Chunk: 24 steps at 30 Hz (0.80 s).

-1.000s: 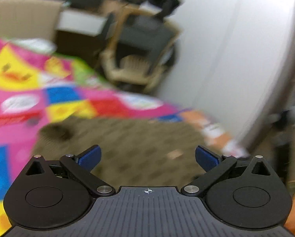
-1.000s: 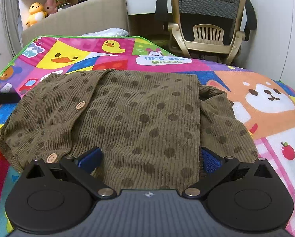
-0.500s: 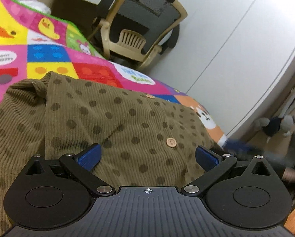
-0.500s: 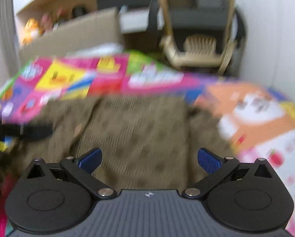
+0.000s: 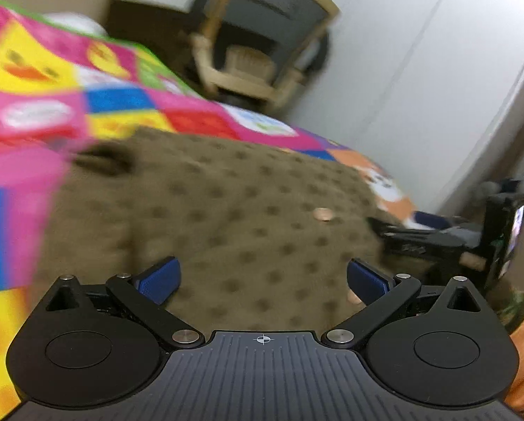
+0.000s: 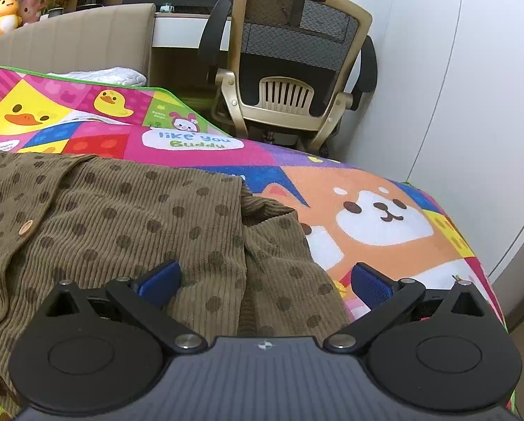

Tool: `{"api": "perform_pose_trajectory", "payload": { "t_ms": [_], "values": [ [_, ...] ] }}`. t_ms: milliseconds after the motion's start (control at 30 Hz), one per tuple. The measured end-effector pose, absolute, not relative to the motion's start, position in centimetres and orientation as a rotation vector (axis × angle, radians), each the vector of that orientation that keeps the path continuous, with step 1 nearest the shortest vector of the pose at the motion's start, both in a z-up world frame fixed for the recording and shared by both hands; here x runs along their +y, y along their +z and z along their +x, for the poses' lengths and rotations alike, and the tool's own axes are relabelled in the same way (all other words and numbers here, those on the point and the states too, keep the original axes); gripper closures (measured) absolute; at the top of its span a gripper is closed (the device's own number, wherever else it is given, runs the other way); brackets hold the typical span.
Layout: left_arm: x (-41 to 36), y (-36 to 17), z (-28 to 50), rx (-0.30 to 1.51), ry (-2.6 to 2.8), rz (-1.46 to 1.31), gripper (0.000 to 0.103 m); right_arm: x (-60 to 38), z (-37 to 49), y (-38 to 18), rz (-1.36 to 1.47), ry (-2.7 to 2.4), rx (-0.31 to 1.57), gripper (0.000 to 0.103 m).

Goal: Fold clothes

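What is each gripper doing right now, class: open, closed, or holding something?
Left gripper: open, holding nothing, above the brown cardigan.
Right gripper: open, holding nothing, over the cardigan's sleeve.

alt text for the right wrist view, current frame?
Open right gripper hovers over an olive polka-dot corduroy shirt lying on a colourful cartoon play mat. An office chair stands behind, by a white wall.

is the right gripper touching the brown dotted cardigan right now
Cannot tell. In the right wrist view the right gripper is open over the cardigan, its fingertips overlapping fabric, but no contact or gap shows plainly.
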<state>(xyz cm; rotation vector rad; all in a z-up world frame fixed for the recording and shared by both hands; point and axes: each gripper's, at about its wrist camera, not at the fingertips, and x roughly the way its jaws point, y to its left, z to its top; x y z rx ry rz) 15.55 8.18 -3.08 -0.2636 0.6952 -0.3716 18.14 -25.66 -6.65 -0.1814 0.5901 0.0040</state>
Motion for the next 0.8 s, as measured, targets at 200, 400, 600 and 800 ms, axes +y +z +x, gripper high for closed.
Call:
{"api": "perform_pose_trajectory", "payload": {
  "t_ms": [200,400,600,800],
  "values": [
    [12.8,-2.6,12.5,0.678,-0.066,-0.215,0.0,-26.5,18.4,-6.6,-0.129,0.02,0.605,0.0],
    [12.8,-4.5,13.4,0.737,0.006,-0.176,0.007,-26.9,18.5,-6.7,-0.093,0.029,0.615,0.0],
    [12.3,-4.7,13.9,0.703,-0.022,-0.162,0.047,-27.1,18.4,-6.7,-0.075,0.041,0.612,0.0],
    [13.2,-3.8,14.9,0.724,-0.127,-0.31,0.09,-26.4,15.6,-4.4,-0.022,0.227,0.514,0.0]
  ]
}}
